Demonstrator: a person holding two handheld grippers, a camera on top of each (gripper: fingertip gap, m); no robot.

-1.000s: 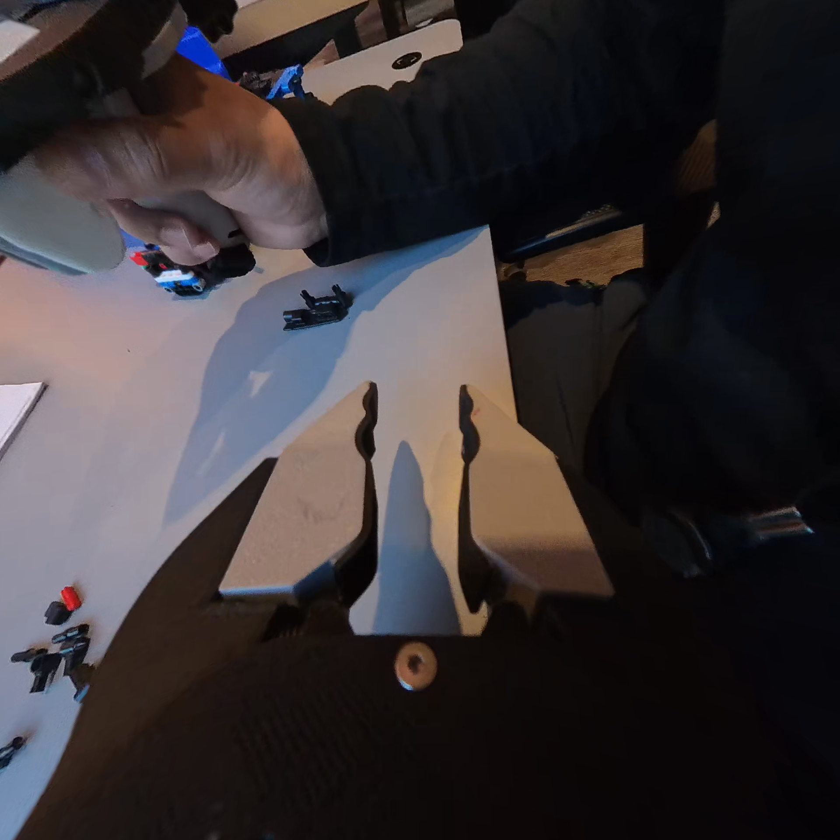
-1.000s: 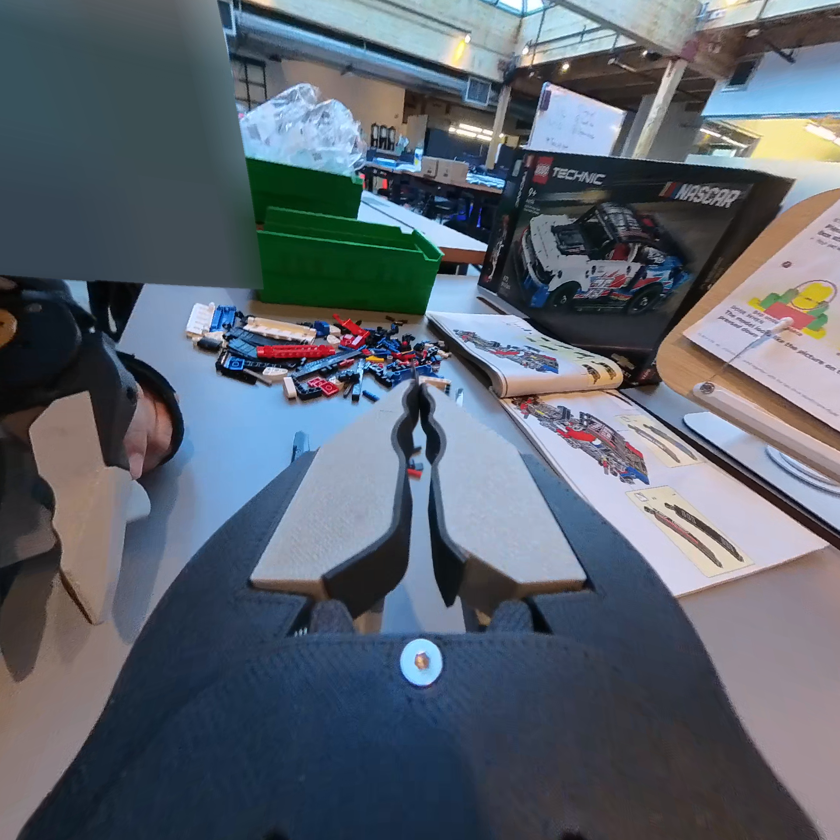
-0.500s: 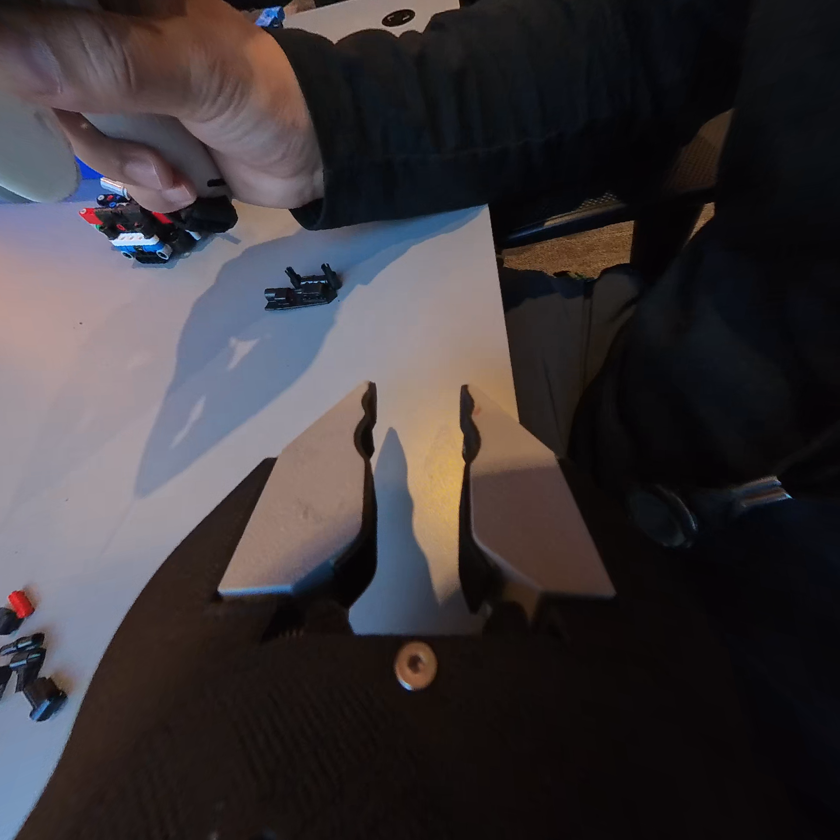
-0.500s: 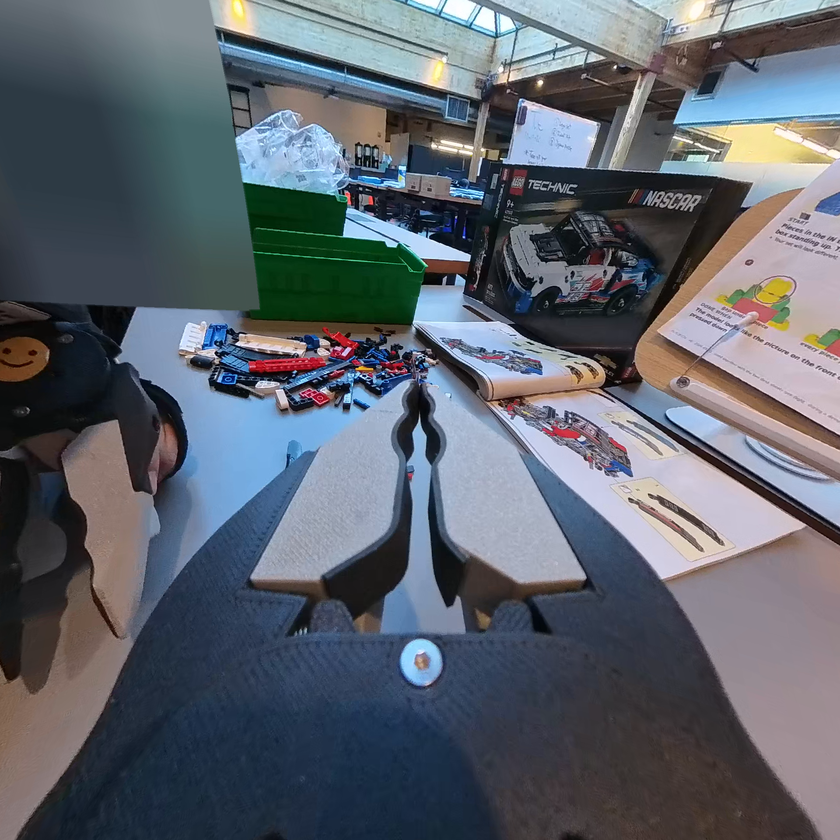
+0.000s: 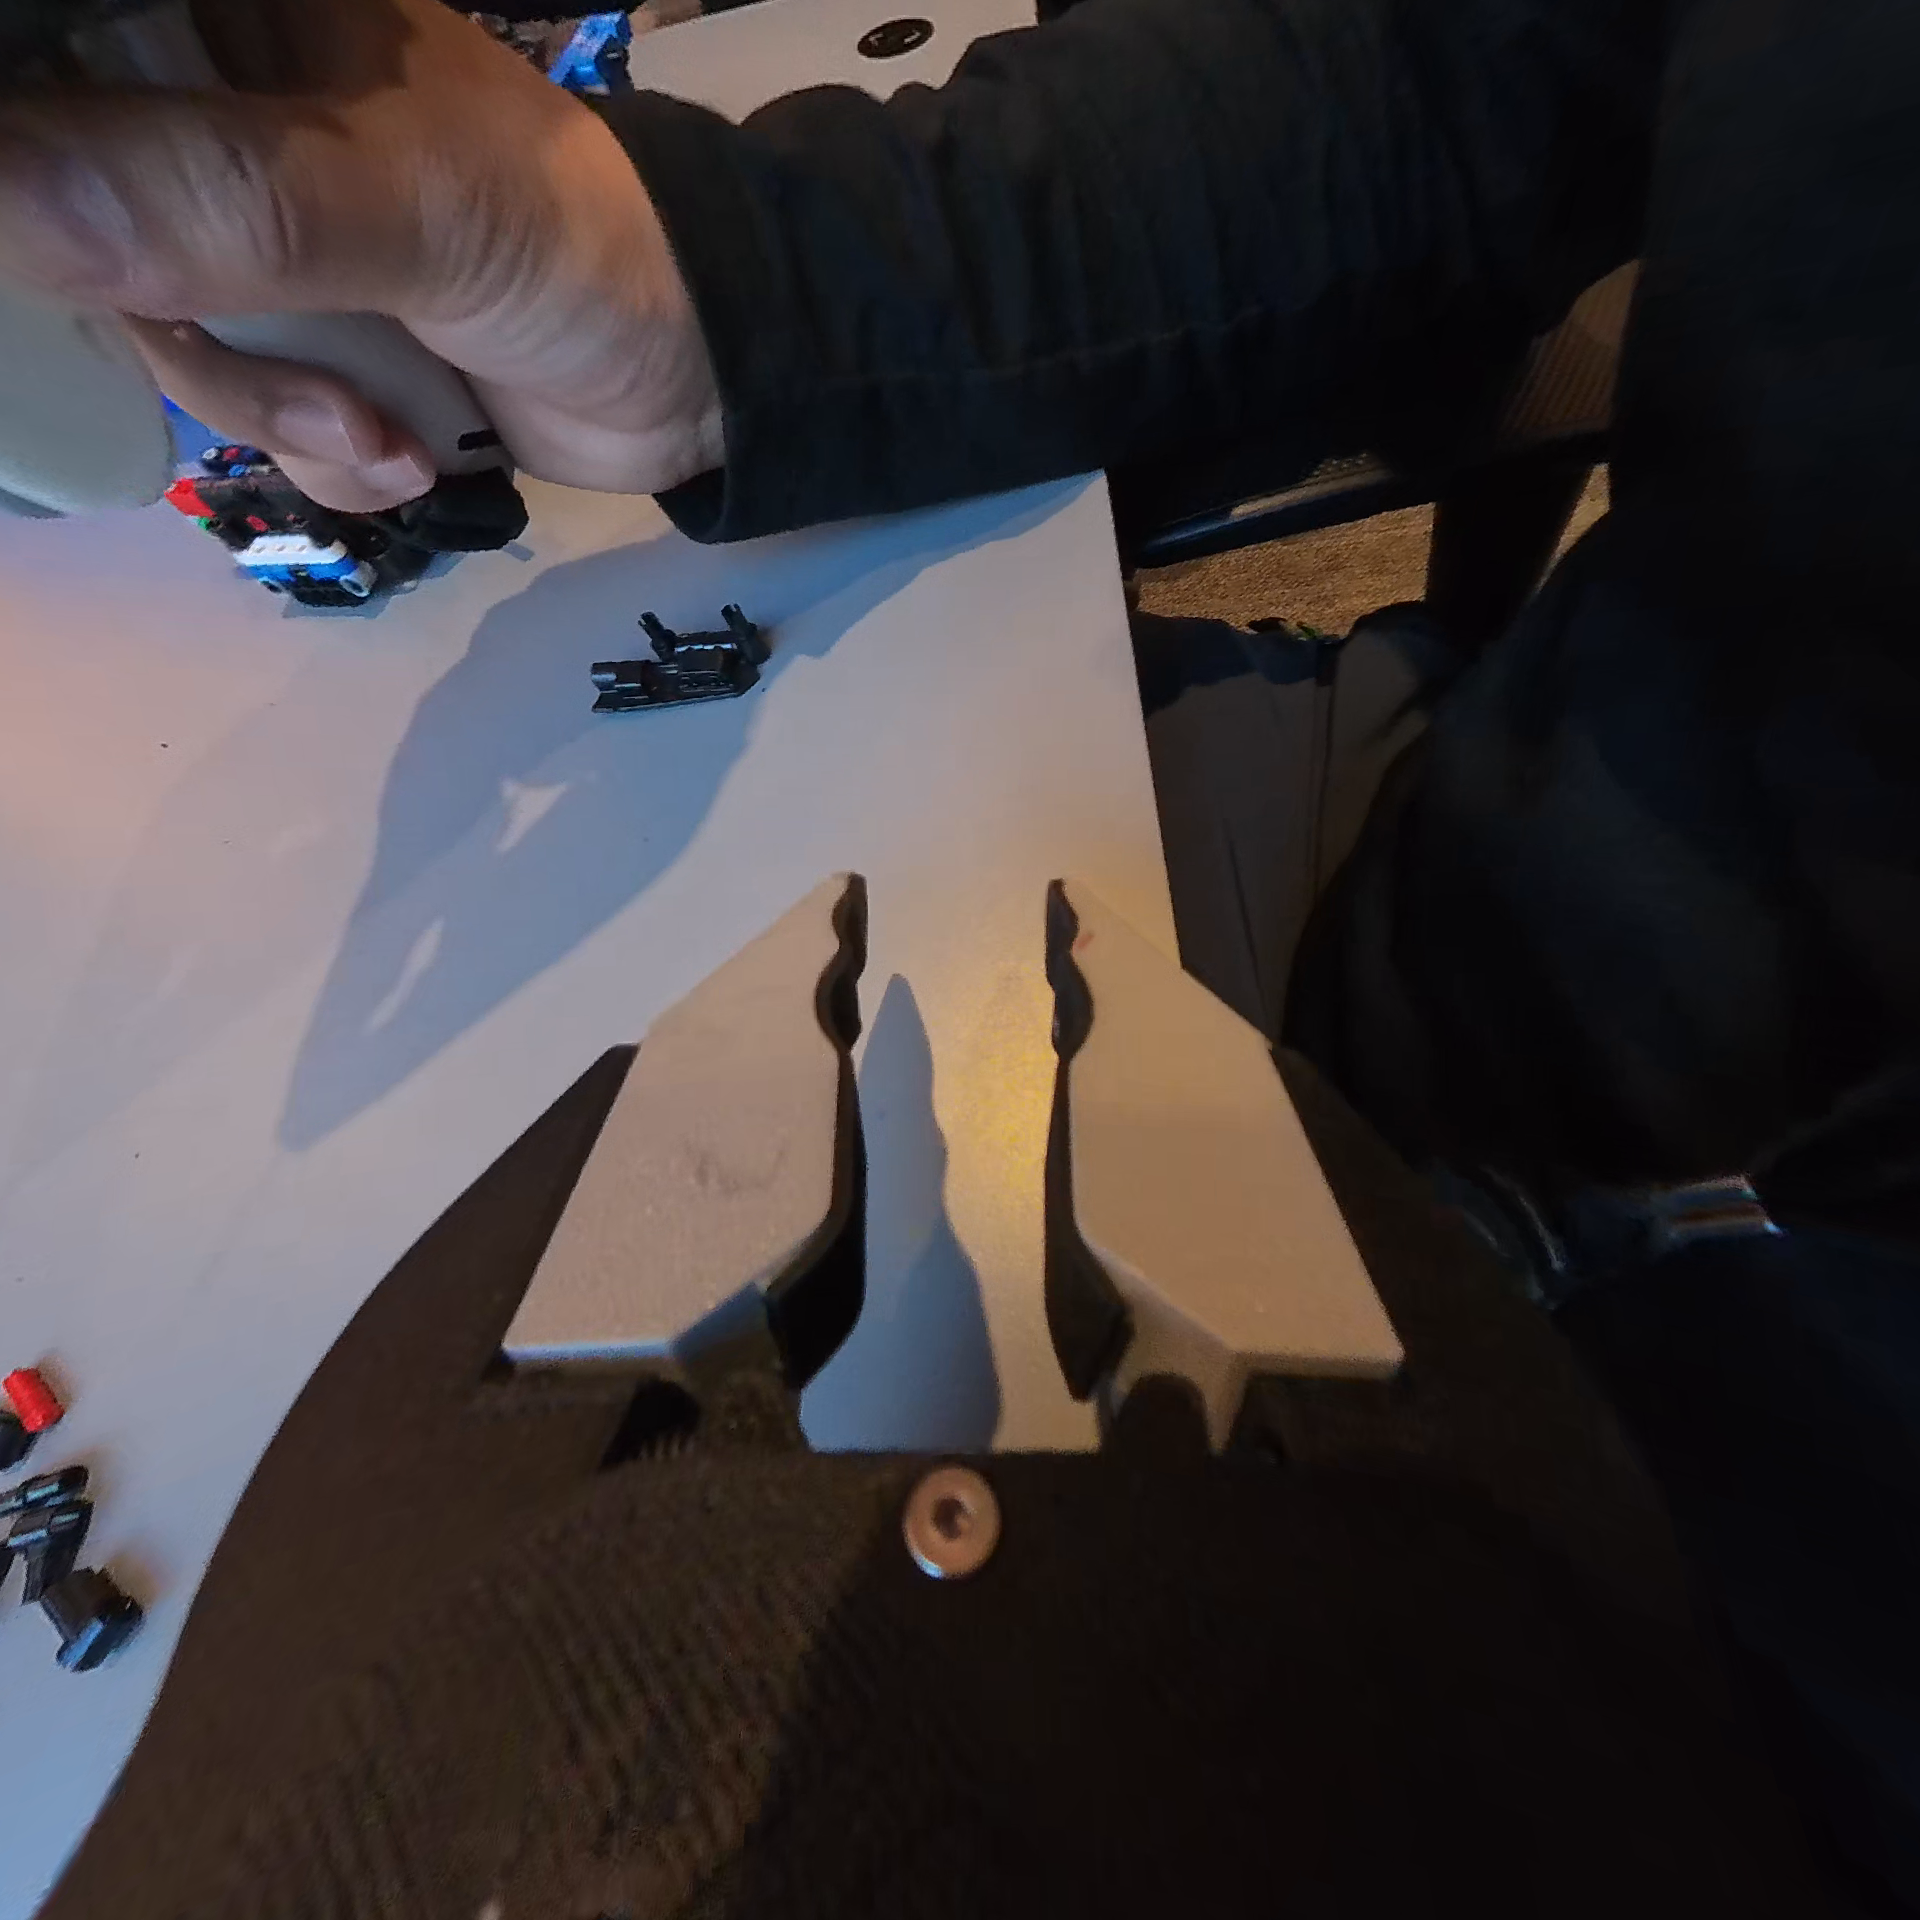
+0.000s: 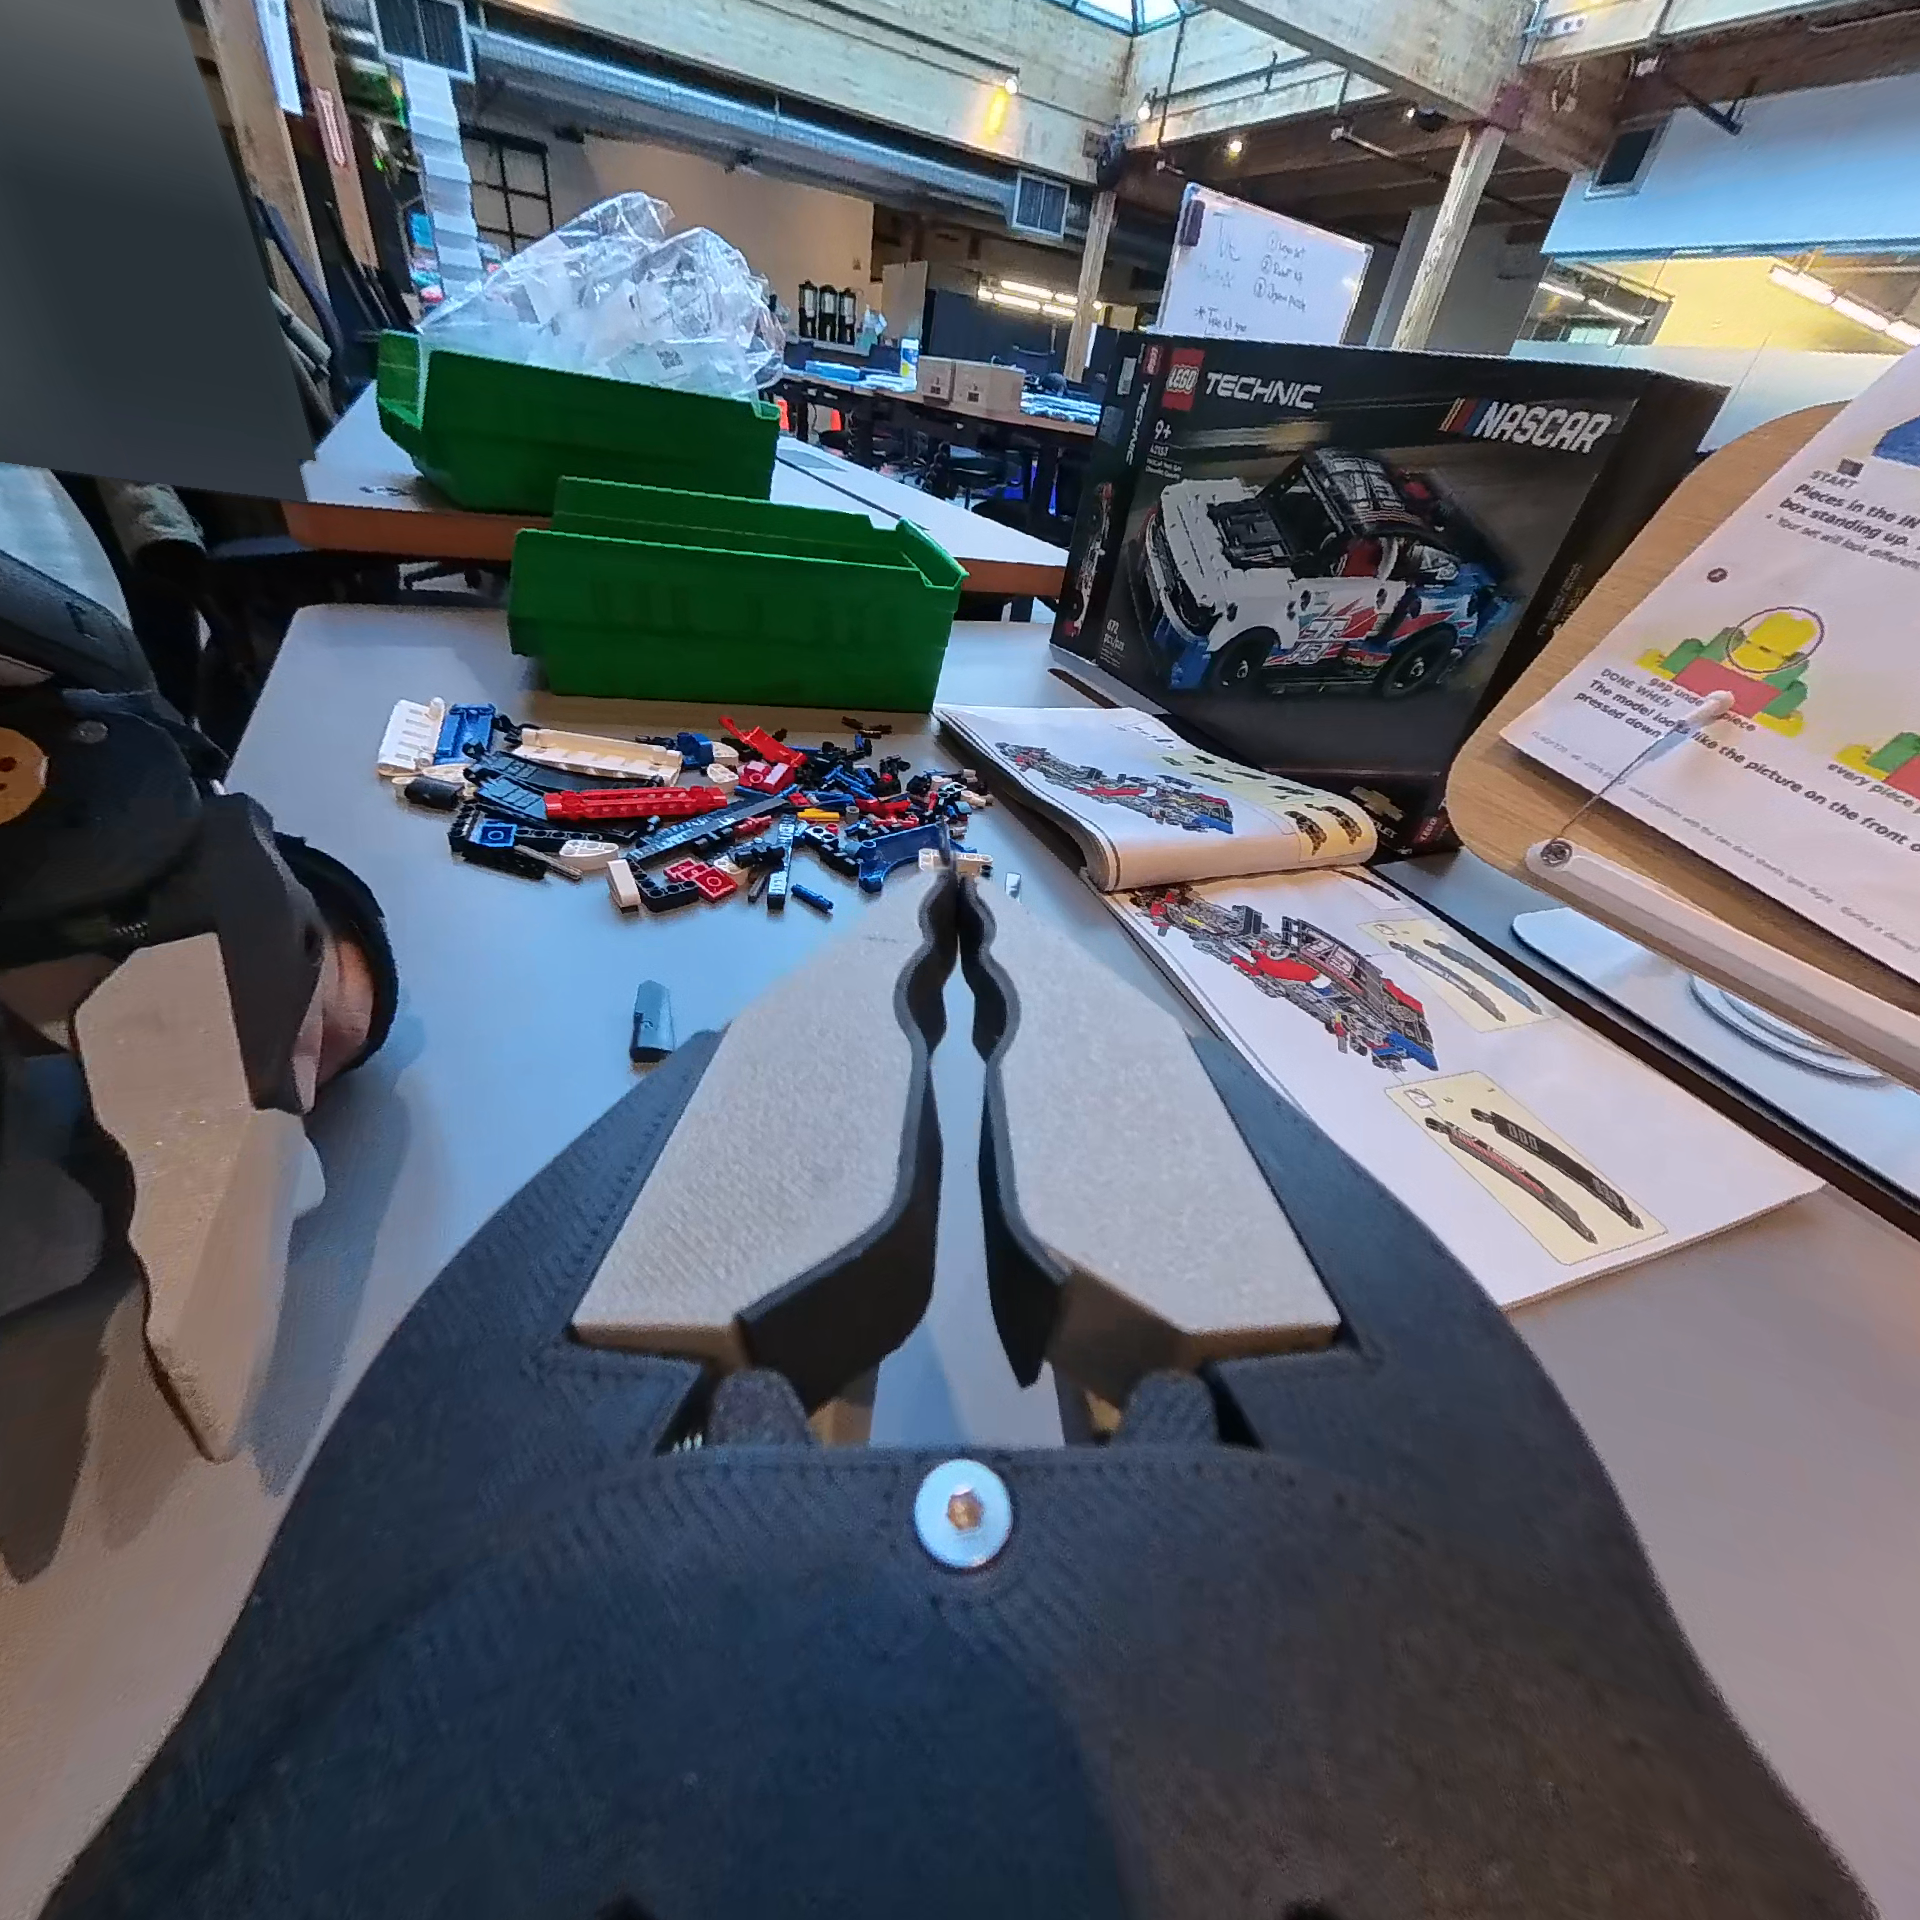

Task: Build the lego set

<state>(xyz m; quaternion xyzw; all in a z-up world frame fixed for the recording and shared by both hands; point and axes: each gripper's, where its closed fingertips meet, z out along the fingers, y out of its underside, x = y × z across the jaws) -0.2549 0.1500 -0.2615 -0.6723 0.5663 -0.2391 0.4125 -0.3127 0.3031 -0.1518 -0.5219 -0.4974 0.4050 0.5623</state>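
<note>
My left gripper [image 5: 953,904] is open and empty, low over the grey table [image 5: 260,935] near its edge. A black lego piece [image 5: 681,670] lies ahead of it. Farther left, a small black, blue, white and red assembly [image 5: 312,540] sits under the hand that holds the other gripper. My right gripper [image 6: 951,883] is shut; I see nothing clearly between its tips. Beyond it lies a pile of loose lego pieces [image 6: 675,810], and one dark grey piece [image 6: 651,1018] lies closer. The left gripper's finger [image 6: 187,1143] shows at the left of the right wrist view.
Two green bins [image 6: 727,613] stand behind the pile. The set's box [image 6: 1351,561] and an open instruction booklet [image 6: 1403,1039] are on the right, beside a stand holding a printed sheet [image 6: 1714,727]. Small black and red pieces [image 5: 42,1507] lie at the left. A dark sleeve [image 5: 1039,260] crosses above the table. Left tips to right tips: about 20 cm. The black lego piece [image 5: 681,670] is closer to my left gripper, around 11 cm from its tips; the right tips are 20 cm off.
The hand holding the right gripper rose, then came down a little. The left wrist view shifted slightly right, so the assembly and black piece sit farther left. Both grippers kept their state.
</note>
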